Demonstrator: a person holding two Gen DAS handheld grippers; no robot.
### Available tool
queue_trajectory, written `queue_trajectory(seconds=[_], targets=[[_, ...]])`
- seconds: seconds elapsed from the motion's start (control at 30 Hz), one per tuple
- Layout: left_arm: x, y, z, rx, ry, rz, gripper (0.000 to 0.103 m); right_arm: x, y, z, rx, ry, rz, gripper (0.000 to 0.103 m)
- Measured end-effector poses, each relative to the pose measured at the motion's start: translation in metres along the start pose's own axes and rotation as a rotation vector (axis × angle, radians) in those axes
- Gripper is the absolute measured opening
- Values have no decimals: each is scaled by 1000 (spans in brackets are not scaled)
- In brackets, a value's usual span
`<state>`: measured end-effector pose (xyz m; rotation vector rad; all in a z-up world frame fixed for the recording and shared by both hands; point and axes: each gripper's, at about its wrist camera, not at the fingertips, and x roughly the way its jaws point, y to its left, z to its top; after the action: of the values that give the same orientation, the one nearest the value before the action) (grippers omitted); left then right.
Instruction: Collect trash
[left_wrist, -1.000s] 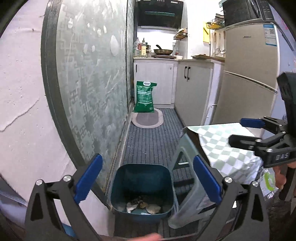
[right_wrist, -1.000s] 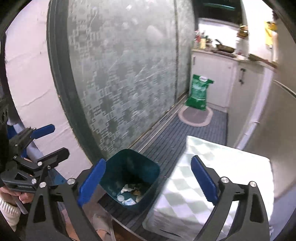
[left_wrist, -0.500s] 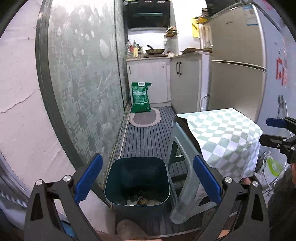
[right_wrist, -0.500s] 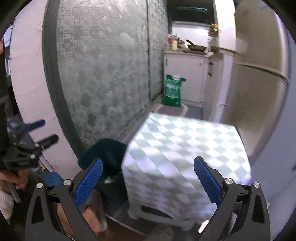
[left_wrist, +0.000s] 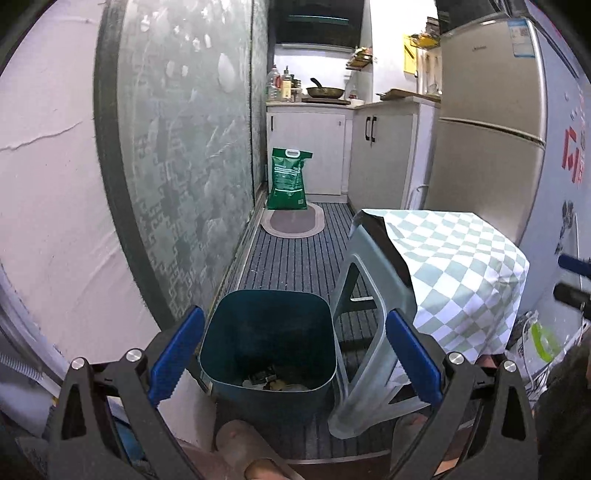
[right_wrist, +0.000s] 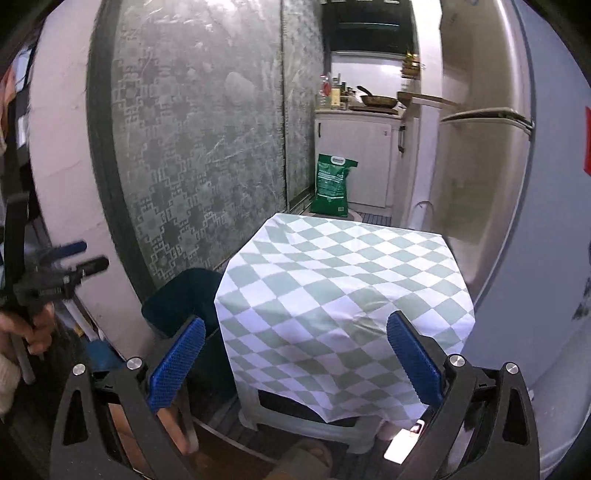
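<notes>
Two hand-held grippers, both spread apart and empty. Left hand-held gripper (left_wrist: 293, 354) hangs over the teal bin (left_wrist: 267, 343) on the floor beside the stool (left_wrist: 373, 295); scraps (left_wrist: 275, 384) lie inside. Right hand-held gripper (right_wrist: 293, 356) faces the checkered cloth (right_wrist: 343, 291), probably scanning for more trash.

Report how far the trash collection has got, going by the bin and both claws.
Done: the dark teal bin beside the stool already holds some scraps of trash at its bottom.
In hand: nothing. The left claw and the right claw are both open and empty.
Left: no loose trash shows on the checkered cloth, and the floor by the feet is partly hidden, so what remains is unclear.
</notes>
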<state>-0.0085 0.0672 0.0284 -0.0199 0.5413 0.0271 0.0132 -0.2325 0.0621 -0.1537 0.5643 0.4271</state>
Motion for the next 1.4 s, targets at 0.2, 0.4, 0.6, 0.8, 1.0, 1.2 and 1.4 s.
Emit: queue_trajectory(seconds=[0.2, 0.4, 0.6, 0.8, 1.0, 1.2, 1.4], targets=[[-1, 2, 0, -15, -11, -12, 100, 4, 2, -2, 8, -3, 12, 99], [-3, 5, -2, -11, -10, -9, 100, 10, 3, -1, 26, 8, 3, 100], [-3, 6, -4, -7, -6, -6, 100, 12, 10, 2, 12, 3, 17, 100], [-2, 6, -5, 5, -7, -1, 100, 14, 14, 2, 8, 4, 21, 100], [-3, 4, -6, 6, -9, -5, 100, 14, 13, 2, 5, 5, 21, 100], [-3, 4, -5, 3, -10, -9, 100, 14, 13, 2, 10, 4, 20, 100], [-3, 2, -3, -1, -7, -14, 100, 14, 14, 2, 12, 4, 20, 100]])
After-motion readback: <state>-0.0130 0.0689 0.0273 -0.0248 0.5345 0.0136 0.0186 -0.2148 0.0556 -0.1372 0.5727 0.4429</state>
